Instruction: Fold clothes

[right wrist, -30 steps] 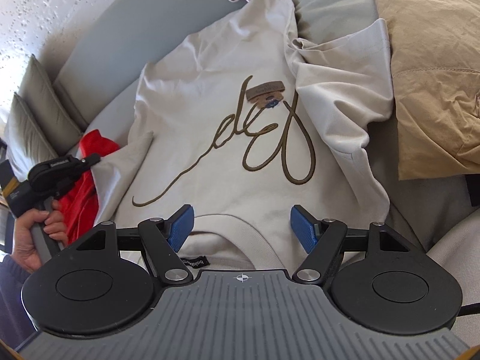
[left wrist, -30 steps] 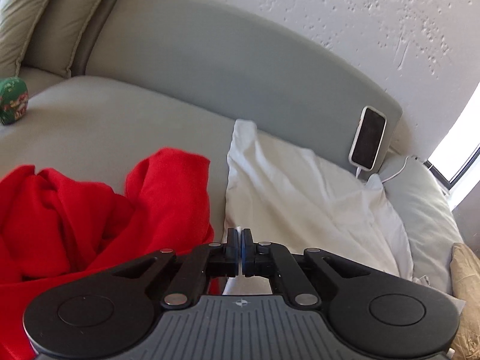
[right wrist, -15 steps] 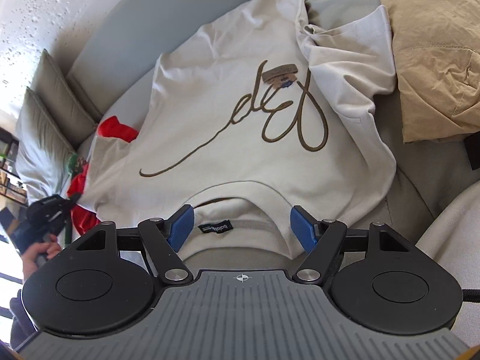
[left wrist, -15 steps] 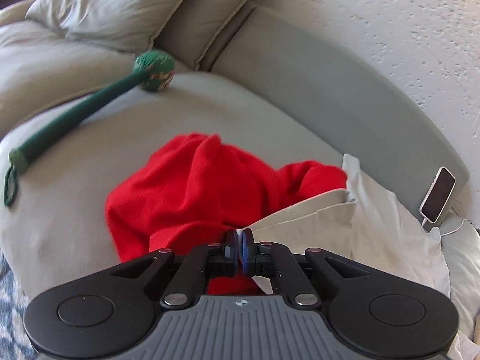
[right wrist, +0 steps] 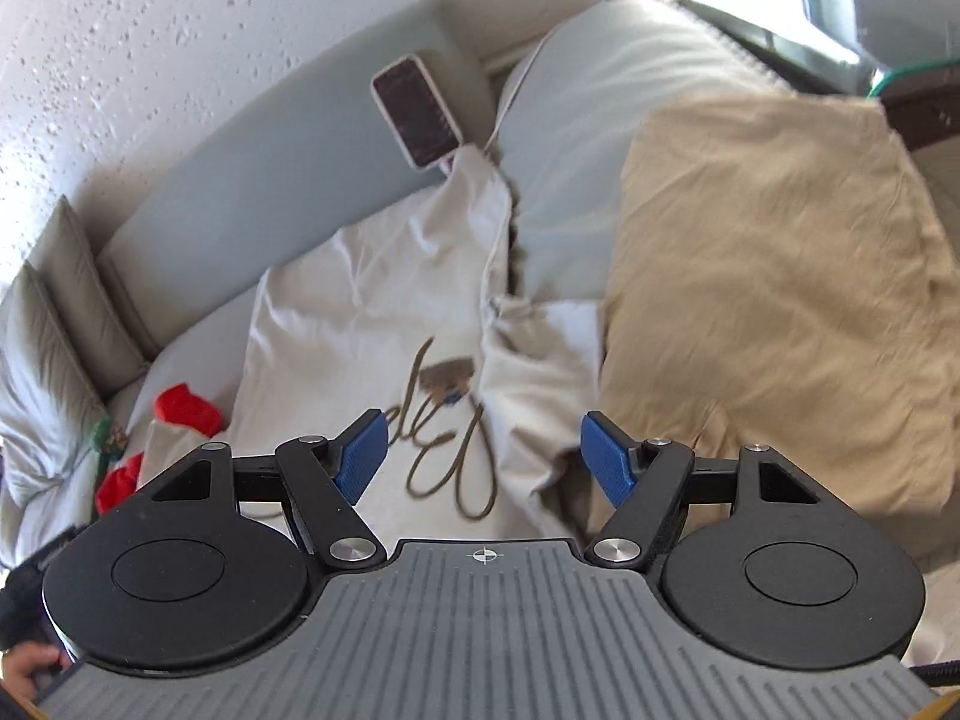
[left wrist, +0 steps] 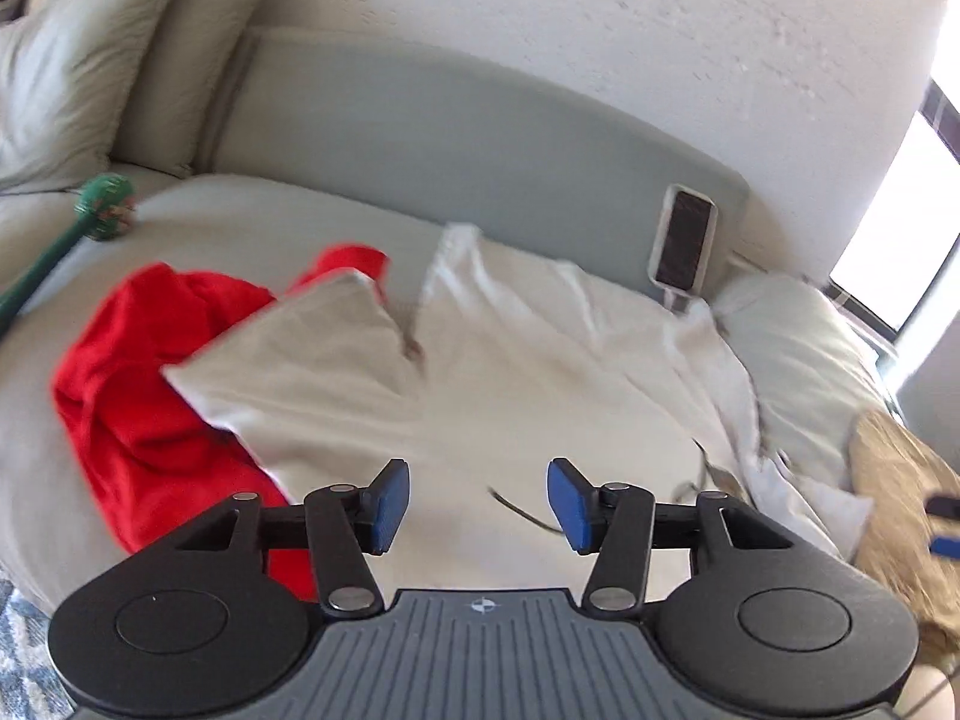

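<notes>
Left fingers (left wrist: 396, 501) opening, right fingers (right wrist: 360, 462) apart, empty, above grey sofa (left wrist: 468, 138).

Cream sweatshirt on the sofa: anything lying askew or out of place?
Yes. The cream sweatshirt's left sleeve lies sprawled over the crumpled red garment instead of flat, and its hem reaches the phone propped against the backrest.

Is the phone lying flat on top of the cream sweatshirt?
No. The phone stands propped against the grey backrest, behind the cream sweatshirt.
</notes>
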### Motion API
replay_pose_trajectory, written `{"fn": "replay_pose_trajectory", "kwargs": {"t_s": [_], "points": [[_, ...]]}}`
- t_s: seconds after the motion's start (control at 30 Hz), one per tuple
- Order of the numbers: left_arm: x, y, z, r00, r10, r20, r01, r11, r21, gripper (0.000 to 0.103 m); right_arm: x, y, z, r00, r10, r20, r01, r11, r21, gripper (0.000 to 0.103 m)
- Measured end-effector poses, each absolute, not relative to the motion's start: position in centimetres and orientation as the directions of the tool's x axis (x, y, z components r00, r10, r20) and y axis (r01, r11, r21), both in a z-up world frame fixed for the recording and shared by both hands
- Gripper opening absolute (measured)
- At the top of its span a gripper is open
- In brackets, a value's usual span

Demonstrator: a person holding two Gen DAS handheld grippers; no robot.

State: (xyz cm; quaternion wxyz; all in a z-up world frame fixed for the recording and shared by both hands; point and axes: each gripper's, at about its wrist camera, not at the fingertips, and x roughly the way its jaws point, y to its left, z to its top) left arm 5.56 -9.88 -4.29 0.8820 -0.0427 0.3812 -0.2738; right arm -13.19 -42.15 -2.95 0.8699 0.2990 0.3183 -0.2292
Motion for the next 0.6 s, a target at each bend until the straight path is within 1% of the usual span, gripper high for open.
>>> {"fn": "replay_pose_trajectory", "kwargs": {"t_s": [0.03, 0.07, 0.1, 0.17, 0.2, 0.33, 0.47, 0.53, 0.57, 0.6], "points": [[4.5, -11.4, -5.3, 0.526, -0.529, -0.666, 0.475, 0.832, -0.285, 0.049, -12.8, -42.9, -2.8, 0.687, -0.242, -0.685, 0.593, 0.732, 0.336, 0.069], [3.8, -12.6, -6.3, 0.494, -0.535, -0.685, 0.493, 0.822, -0.285, 0.048, -12.3, -43.6, -2.9, 0.682, -0.256, -0.685, 0.591, 0.745, 0.31, 0.056], [3.2, -13.9, -7.2, 0.462, -0.539, -0.704, 0.511, 0.811, -0.286, 0.048, -11.8, -44.5, -3.2, 0.676, -0.249, -0.693, 0.589, 0.749, 0.305, 0.049], [1.7, -15.7, -8.8, 0.41, -0.549, -0.728, 0.544, 0.788, -0.288, 0.047, -10.7, -46.4, -4.4, 0.667, -0.217, -0.713, 0.595, 0.731, 0.334, 0.048], [1.1, -16.3, -9.3, 0.394, -0.554, -0.733, 0.556, 0.779, -0.29, 0.047, -10.2, -47.1, -5.0, 0.666, -0.205, -0.718, 0.595, 0.726, 0.345, 0.045], [0.4, -17.0, -9.8, 0.389, -0.551, -0.738, 0.577, 0.771, -0.27, 0.047, -8.1, -48.3, -7.3, 0.617, -0.239, -0.75, 0.621, 0.733, 0.277, 0.043], [0.7, -16.5, -9.7, 0.398, -0.538, -0.743, 0.549, 0.789, -0.278, 0.047, -6.6, -48.5, -8.4, 0.608, -0.234, -0.759, 0.591, 0.772, 0.235, 0.029], [0.8, -16.4, -9.7, 0.399, -0.533, -0.746, 0.541, 0.794, -0.279, 0.047, -5.8, -48.3, -8.8, 0.585, -0.239, -0.775, 0.578, 0.794, 0.191, 0.028], [0.7, -16.5, -9.7, 0.399, -0.533, -0.746, 0.541, 0.794, -0.278, 0.048, -5.6, -48.0, -8.9, 0.573, -0.247, -0.782, 0.571, 0.805, 0.164, 0.024], [0.7, -16.4, -9.7, 0.4, -0.533, -0.746, 0.54, 0.794, -0.278, 0.048, -5.4, -47.8, -9.0, 0.561, -0.255, -0.788, 0.564, 0.815, 0.137, 0.009]]}}
